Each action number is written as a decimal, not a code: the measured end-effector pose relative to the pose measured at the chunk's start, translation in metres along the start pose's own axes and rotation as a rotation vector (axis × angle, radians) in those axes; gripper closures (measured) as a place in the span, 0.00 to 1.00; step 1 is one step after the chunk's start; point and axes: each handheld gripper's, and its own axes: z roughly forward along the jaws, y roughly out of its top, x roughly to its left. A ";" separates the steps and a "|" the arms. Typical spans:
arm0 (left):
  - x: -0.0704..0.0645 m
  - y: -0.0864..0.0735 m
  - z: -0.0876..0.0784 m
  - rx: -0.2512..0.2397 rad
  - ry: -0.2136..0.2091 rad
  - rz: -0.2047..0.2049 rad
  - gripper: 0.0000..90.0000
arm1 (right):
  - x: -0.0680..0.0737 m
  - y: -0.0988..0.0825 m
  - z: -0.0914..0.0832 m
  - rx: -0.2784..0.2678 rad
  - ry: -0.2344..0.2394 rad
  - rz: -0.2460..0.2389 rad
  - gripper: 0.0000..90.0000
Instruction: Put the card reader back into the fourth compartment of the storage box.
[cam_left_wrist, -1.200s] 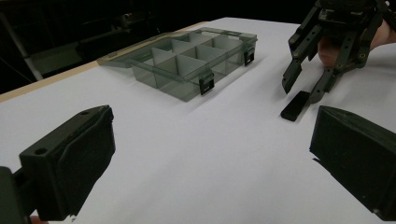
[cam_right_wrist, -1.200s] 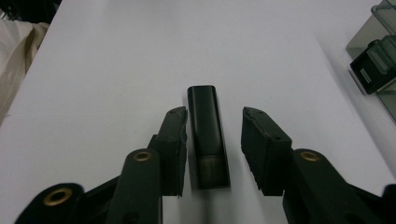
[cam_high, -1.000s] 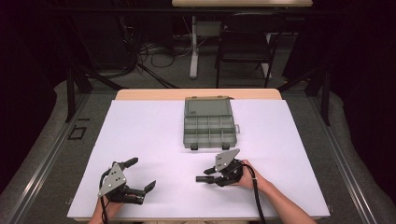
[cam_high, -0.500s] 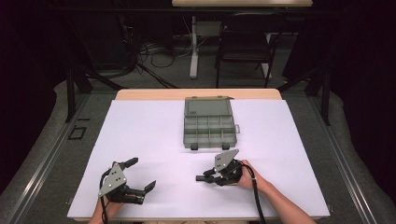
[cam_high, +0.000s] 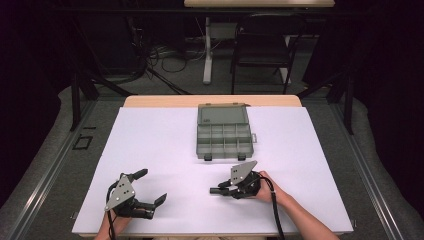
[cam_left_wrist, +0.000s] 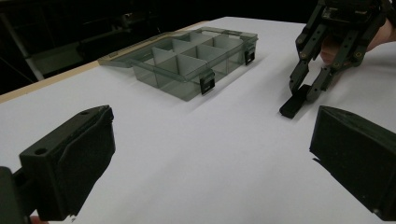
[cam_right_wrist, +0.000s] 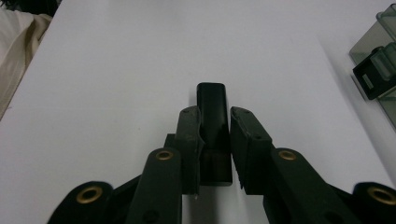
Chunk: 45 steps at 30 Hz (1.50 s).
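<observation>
No change vs 1.0 s and 0.5 s ago: both claws, box, block all in same spots.

My right claw (cam_high: 216, 190) lies low on the white worktop (cam_high: 165, 145), jaws closed on a small black block (cam_right_wrist: 213, 122); block is rectangular w/ rounded end, smooth, slightly glossy, sticks out past the tips. My left claw (cam_high: 150, 187) is near the front-left edge, jaws spread wide, nothing between; pads (cam_left_wrist: 74, 163) matte black, blocky.

Compartment box (cam_high: 224, 139) sits mid-worktop, well apart from both claws: translucent grey plastic, lid open and laid flat behind, divider grid inside, two dark latches on front wall. Worktop sheet smooth, matte.
</observation>
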 end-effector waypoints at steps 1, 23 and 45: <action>0.000 0.000 0.000 0.000 0.000 0.000 0.00 | 0.000 0.001 -0.001 0.001 -0.002 0.000 0.82; 0.000 0.000 0.000 -0.001 0.000 -0.004 0.00 | 0.001 0.007 -0.017 -0.034 -0.054 -0.013 0.82; 0.000 -0.001 0.001 0.009 0.002 -0.009 0.00 | 0.000 0.011 -0.033 -0.067 -0.110 0.001 0.82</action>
